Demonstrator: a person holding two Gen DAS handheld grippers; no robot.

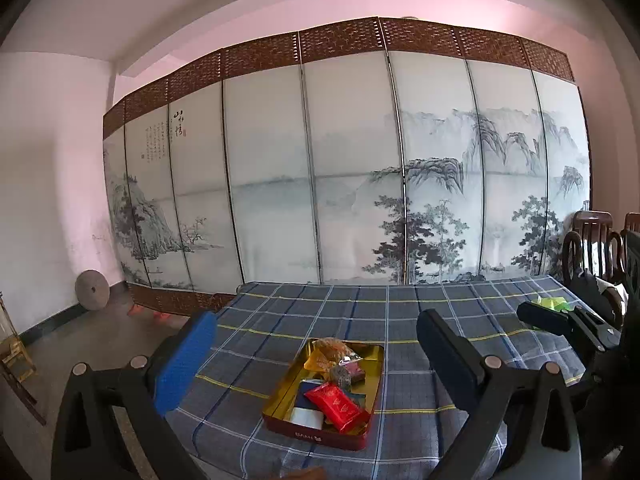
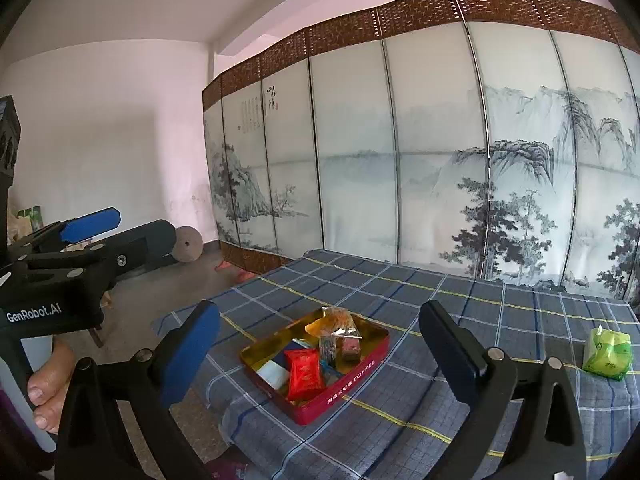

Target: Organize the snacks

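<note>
**Most snacks are in the tin; one green pack is left outside**

Several wrapped snacks lie inside the red tin, which sits open on the checked tablecloth toward the near edge of the table. Among them a red packet rests near the front of the tin, a white packet sits beside it in the near corner, and an orange-yellow wrapper with a silvery one is piled toward the back. The contents look loosely heaped rather than lined up, so sorting inside the tin may still be wanted.

In the right wrist view one green pack lies on the cloth well apart from the tin, off to the right. It seems the main item still to be gathered, if it belongs with the snacks at all; its label is too small to read. No lid for the tin shows in either view.

Both tools are empty. The left gripper has its fingers spread wide with nothing between them, framing the tin from above the near table edge. The right gripper is likewise spread wide and carries nothing, pointed at the tin with the green pack outside its right finger. A person's hand holds the left tool's handle at the frame's left edge.

Judging from this, the task looks largely done, with the green pack and perhaps some tidying remaining.
</note>
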